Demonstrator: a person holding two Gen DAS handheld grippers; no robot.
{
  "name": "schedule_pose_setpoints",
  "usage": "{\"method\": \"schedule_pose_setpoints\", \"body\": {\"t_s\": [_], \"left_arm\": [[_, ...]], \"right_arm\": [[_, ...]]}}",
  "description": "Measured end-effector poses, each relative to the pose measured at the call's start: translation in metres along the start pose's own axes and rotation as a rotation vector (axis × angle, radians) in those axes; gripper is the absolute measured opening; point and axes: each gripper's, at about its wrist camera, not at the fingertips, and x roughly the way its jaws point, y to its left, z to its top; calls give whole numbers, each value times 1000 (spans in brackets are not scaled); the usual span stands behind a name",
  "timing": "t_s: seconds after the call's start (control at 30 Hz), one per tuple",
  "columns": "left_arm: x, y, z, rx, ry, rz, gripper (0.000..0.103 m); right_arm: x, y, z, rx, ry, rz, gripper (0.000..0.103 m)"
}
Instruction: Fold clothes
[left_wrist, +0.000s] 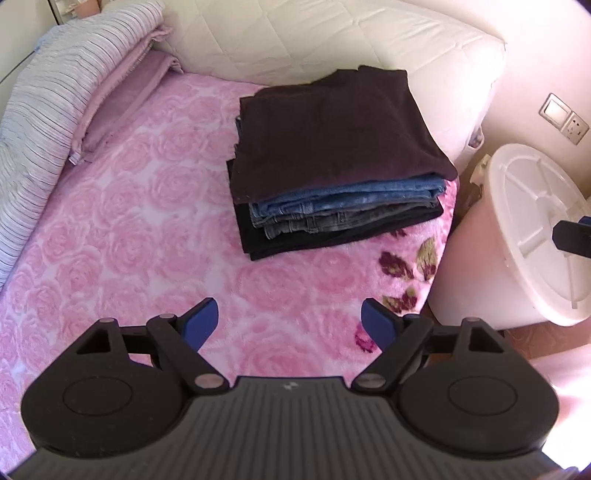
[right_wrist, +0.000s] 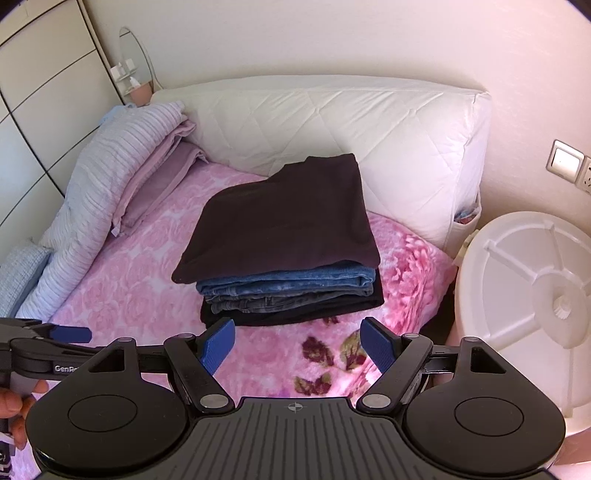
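A stack of folded clothes (left_wrist: 332, 162) sits on the pink rose blanket (left_wrist: 129, 240): a dark maroon garment (right_wrist: 284, 225) on top, blue and grey jeans (right_wrist: 288, 291) under it, a black piece at the bottom. My left gripper (left_wrist: 290, 321) is open and empty, hovering over the blanket in front of the stack. My right gripper (right_wrist: 297, 345) is open and empty, just in front of the stack's near edge. The left gripper also shows at the left edge of the right wrist view (right_wrist: 70, 334).
A white quilted headboard cushion (right_wrist: 351, 125) stands behind the stack. A striped folded duvet (left_wrist: 55, 99) and purple pillow lie at the left. A white round plastic bin with lid (right_wrist: 532, 284) stands right of the bed. Wall switches (right_wrist: 565, 162) are at the right.
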Motion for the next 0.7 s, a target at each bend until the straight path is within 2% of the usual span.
{"method": "schedule_pose_setpoints", "body": {"t_s": [0.3, 0.7], "left_arm": [[8, -5, -11, -8, 41, -2, 82], [0, -2, -18, -18, 41, -3, 81]], "right_arm": [[-1, 4, -8, 9, 27, -21, 78], [-2, 15, -12, 2, 41, -28, 78]]}}
